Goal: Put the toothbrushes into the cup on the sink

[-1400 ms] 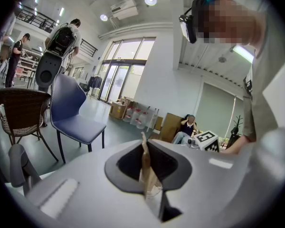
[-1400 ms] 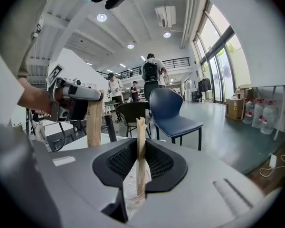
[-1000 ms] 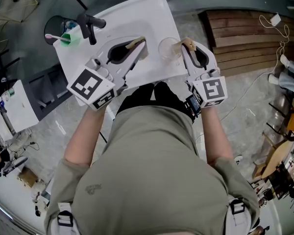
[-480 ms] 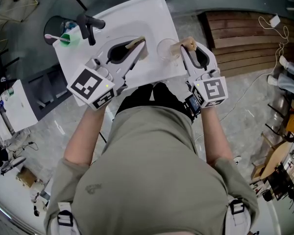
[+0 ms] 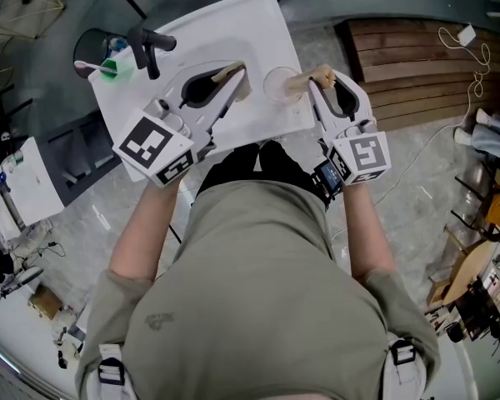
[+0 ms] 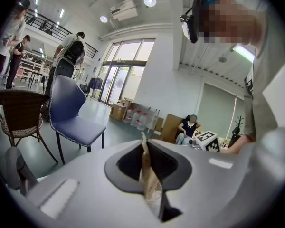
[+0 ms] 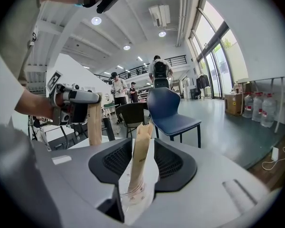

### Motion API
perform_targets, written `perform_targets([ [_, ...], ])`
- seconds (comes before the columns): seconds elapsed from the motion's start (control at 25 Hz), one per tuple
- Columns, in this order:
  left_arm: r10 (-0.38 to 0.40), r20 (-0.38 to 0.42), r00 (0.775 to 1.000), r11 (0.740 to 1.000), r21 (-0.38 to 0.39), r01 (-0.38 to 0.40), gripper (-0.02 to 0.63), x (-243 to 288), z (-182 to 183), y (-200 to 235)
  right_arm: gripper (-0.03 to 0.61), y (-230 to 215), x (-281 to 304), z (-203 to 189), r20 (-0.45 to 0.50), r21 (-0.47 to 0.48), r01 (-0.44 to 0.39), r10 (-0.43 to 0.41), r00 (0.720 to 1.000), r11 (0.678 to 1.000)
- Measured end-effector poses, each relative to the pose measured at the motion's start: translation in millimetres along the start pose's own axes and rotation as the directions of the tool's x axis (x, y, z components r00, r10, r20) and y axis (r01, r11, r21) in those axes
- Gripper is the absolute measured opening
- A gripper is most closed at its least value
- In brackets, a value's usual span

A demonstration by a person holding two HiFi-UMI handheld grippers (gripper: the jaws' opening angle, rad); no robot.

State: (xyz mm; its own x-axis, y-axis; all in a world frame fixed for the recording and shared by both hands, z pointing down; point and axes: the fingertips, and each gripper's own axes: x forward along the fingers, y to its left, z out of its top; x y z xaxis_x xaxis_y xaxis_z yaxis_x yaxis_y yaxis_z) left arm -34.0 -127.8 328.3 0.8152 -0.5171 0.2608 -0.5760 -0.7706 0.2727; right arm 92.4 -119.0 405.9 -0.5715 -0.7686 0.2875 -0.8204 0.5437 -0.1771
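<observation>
Between the earlier frame and this one, the right gripper had swung its paper-wrapped toothbrush leftward until the lower end stood in the clear cup, and its jaws were opening, with the wrapper still between them but no longer pinched. The cup sat on the white sink close to its right rim in the head view. A light cup with a tall brush leaning in it could probably tip or slide off that rim, most likely if a jaw caught the wrapper or the cup wall on pulling back. The left gripper, at the middle of the frame over the basin, was clamped on a second wrapped toothbrush. The right gripper stood just beside the cup, so it would likely block that brush's way in until it cleared. At the upper left were a dark round object, the black faucet and a small green item, all well apart from the cup.
</observation>
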Motion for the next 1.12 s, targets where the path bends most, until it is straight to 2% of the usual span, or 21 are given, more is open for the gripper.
perform_targets([
  [1.12, 0.011, 0.04, 0.999, 1.0, 0.027, -0.012, 0.015, 2.7, 19.8, -7.7, 0.144, 5.0, -27.0, 49.5, 0.102, 0.028, -0.064, 0.06, 0.993, 0.998],
])
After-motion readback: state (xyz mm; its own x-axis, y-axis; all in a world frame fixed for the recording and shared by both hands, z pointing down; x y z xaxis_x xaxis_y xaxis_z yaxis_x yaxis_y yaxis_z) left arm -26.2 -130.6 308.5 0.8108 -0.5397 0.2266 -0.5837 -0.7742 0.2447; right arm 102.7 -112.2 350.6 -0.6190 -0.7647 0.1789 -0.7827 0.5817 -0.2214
